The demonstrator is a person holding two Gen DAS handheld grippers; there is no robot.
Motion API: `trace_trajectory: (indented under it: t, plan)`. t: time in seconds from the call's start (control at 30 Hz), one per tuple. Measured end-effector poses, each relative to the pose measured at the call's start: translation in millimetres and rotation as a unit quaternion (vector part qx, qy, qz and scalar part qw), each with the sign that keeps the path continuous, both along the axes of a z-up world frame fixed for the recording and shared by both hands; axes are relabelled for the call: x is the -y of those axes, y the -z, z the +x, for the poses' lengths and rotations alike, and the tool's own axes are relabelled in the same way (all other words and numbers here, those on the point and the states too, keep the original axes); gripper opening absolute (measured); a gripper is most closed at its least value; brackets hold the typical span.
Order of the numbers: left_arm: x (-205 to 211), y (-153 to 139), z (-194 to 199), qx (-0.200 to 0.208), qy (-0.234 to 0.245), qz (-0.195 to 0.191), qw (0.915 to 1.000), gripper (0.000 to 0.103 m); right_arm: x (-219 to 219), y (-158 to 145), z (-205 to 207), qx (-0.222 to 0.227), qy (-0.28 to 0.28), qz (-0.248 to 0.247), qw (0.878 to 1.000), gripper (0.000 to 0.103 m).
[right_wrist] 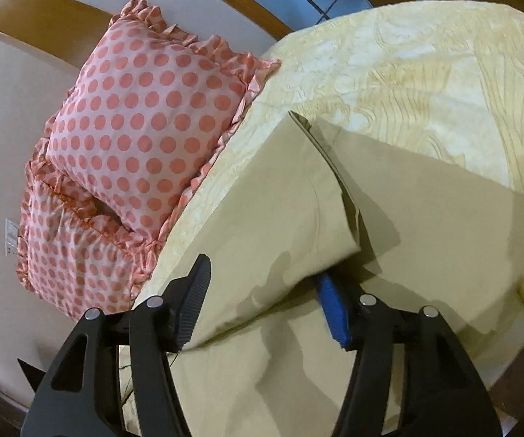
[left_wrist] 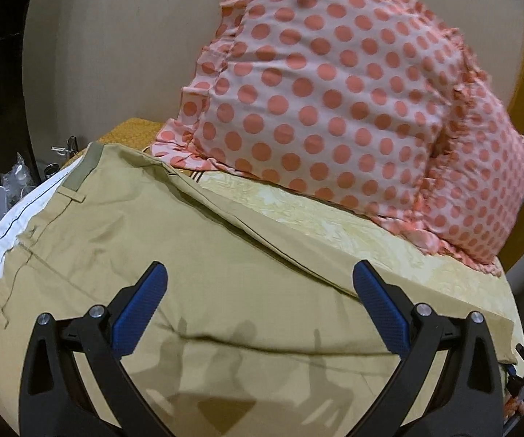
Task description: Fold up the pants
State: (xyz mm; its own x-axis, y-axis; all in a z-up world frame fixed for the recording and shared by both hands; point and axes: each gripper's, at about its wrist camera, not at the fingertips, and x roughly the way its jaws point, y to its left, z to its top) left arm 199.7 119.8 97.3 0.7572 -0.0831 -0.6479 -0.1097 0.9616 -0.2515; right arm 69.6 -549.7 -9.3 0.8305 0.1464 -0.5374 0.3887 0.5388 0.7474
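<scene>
Khaki cotton pants [left_wrist: 196, 255] spread flat on yellow patterned bedsheet [right_wrist: 425, 73], waistband at bed's left edge, left gripper [left_wrist: 260, 284] spread wide above smooth cloth, right gripper [right_wrist: 262, 291] jaws apart around a raised fold, polka-dot ruffled pillows [right_wrist: 142, 138] along far edge.

Ahead of left claw [left_wrist: 260, 280]: open air over flat pants [left_wrist: 196, 247].
Far edge: polka-dot pillows [left_wrist: 334, 83] block the bed [left_wrist: 353, 233].
Right side: bare bedspread [right_wrist: 425, 73] beyond the raised pant leg [right_wrist: 284, 196].
Left edge: clutter [left_wrist: 14, 178] beside the bed.
</scene>
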Motion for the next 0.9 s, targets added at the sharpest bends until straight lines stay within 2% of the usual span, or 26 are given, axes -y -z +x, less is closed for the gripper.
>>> trace_trajectory:
  t: [0.07,0.1,0.13,0.27,0.37,0.4,0.47,0.5,0.53,0.57,0.6,0.7,0.77,0.8,0.83,0.9]
  plan:
    - [-5,7,19,-0.023,-0.006,-0.008,0.9997,0.101,3,5,9,0.000,-0.004,-0.009,1.000,0.002]
    - [-7,8,24,-0.029,-0.008,-0.011,0.9995,0.101,6,8,11,0.005,-0.004,0.000,1.000,0.002]
    - [-10,12,34,-0.040,-0.016,-0.015,0.9990,0.101,10,8,7,0.028,0.002,0.016,0.999,0.002]
    - [-15,25,64,-0.076,-0.032,-0.011,0.9966,0.099,12,-7,1,0.070,0.003,-0.004,0.998,0.002]
    - [-18,37,91,-0.108,-0.040,-0.010,0.9933,0.085,14,-11,4,0.079,0.001,-0.003,0.997,0.002]
    - [-20,43,102,-0.123,-0.046,-0.019,0.9911,0.078,15,-12,5,0.081,0.002,-0.002,0.997,0.002]
    - [-24,55,116,-0.147,-0.052,-0.036,0.9870,0.054,16,-11,6,0.082,0.003,0.000,0.997,0.002]
    - [-30,64,122,-0.161,-0.056,-0.055,0.9839,0.023,16,-11,6,0.083,0.003,0.001,0.997,0.002]
    - [-34,69,124,-0.162,-0.058,-0.075,0.9822,0.009,15,-12,7,0.084,0.003,0.003,0.996,0.002]
    - [-39,71,121,-0.156,-0.063,-0.095,0.9811,0.008,16,-14,7,0.088,0.002,0.003,0.996,0.002]
    - [-44,68,113,-0.143,-0.066,-0.111,0.9812,0.005,16,-16,7,0.093,0.001,0.002,0.996,0.002]
    - [-40,43,80,-0.103,-0.053,-0.083,0.9897,0.005,17,-28,2,0.107,0.000,-0.009,0.994,0.002]
    - [-37,16,33,-0.061,-0.045,-0.074,0.9943,0.005,19,-39,-10,0.119,0.006,-0.023,0.993,0.002]
    - [-36,1,-4,-0.033,-0.039,-0.072,0.9960,0.005,21,-43,-18,0.124,0.011,-0.030,0.992,0.002]
    - [-35,-5,-21,-0.023,-0.038,-0.070,0.9965,0.005,23,-46,-26,0.127,0.017,-0.034,0.991,0.002]
    - [-31,-15,-83,0.004,-0.033,-0.061,0.9976,0.005,28,-46,-42,0.128,0.027,-0.039,0.991,0.002]
